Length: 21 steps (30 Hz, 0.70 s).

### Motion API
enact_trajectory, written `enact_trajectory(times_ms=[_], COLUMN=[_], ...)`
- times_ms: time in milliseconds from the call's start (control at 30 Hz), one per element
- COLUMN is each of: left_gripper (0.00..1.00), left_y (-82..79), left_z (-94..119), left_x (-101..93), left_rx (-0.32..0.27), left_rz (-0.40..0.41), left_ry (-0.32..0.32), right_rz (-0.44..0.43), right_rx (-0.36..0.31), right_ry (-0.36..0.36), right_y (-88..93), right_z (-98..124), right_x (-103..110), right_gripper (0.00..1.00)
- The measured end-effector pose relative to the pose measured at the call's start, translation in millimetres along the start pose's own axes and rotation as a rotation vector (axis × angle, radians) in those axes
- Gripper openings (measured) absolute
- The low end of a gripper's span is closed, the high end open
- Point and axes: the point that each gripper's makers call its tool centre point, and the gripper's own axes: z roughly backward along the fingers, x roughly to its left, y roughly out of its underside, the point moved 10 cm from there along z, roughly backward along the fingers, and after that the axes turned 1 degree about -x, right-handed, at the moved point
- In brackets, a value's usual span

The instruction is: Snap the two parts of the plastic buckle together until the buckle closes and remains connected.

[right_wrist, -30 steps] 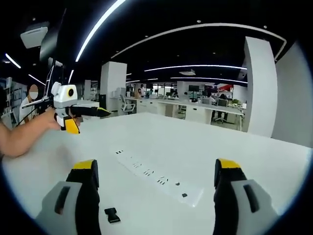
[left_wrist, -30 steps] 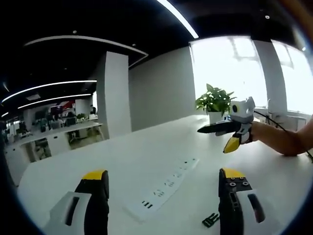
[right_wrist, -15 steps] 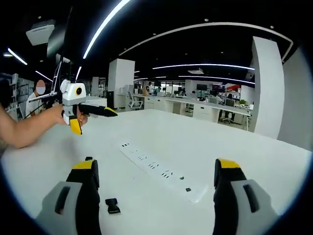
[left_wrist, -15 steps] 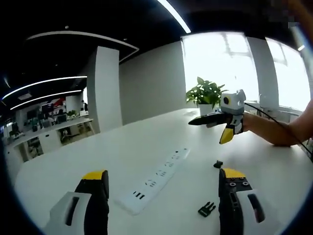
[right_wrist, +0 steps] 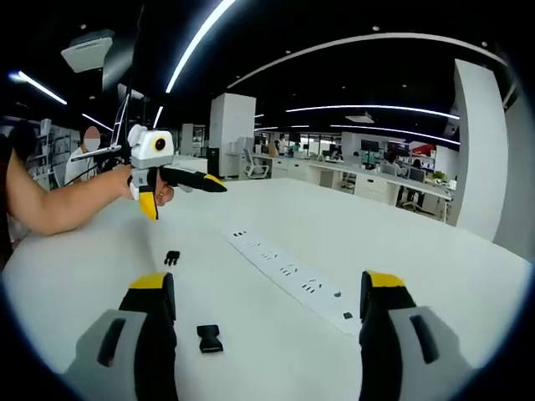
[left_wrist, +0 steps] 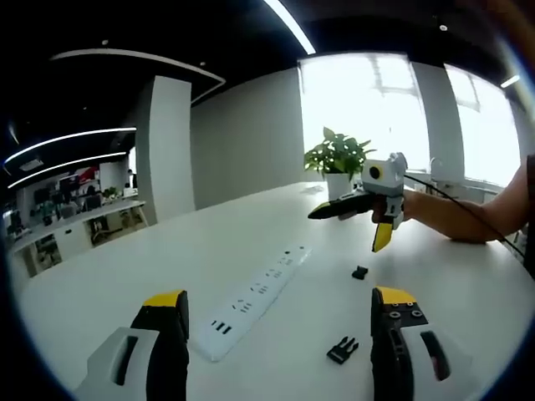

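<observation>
Approach step, nothing grasped yet. Left gripper (left_wrist: 272,334) hovers over the white bench (left_wrist: 109,276), fingers spread wide, nothing between them. Right gripper (right_wrist: 267,322) same: fingers wide apart, empty.

The two buckle halves lie apart on the bench. Pronged half (left_wrist: 343,349) sits just inside the left gripper's right finger in the left gripper view; same piece shows farther off in the right gripper view (right_wrist: 171,257). Socket half (right_wrist: 209,338) lies close in front of the right gripper, near its left finger; in the left gripper view it is the small dark piece farther out (left_wrist: 359,272). A white power strip (left_wrist: 251,301) runs along the bench between the two sides, clear of both halves.

Next move likely: each gripper drops to its nearer half and pinches it by the body, leaving mating ends free, then aligns prongs with socket. Small flat parts, so they could slip or twist when pinched.
</observation>
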Motion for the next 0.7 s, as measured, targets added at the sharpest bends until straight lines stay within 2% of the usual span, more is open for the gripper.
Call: enact_trajectory(times_ms=[133,233,433,600,700], left_gripper=[0.90,0.83,0.86,0.86,0.85], left_y=[4.0,10.1,14.7,19.1,23.3], left_z=[-1,-3,-5,-3,-4], left_x=[-6.6,-10.3,-16.8,-27.1,-29.2], left_rx=[0.013,0.042,0.047,0.076,0.105], left_rz=[-0.026,-0.047,-0.044,-0.039,-0.046], left_ry=[0.063,0.093,0.145,0.220,0.244], right_rz=[0.016,0.022,0.024,0.030,0.029], right_rx=[0.013,0.009,0.007,0.035,0.047], right_ry=[-0.048,-0.079,-0.115,-0.156,-0.174], right_y=[2.4,2.8,3.3,9.1,10.7], right_z=[0,0,0,0,-1], right_x=[5,8,13,18,21], right_gripper=[0.90,0.86,0.85,0.82,0.82])
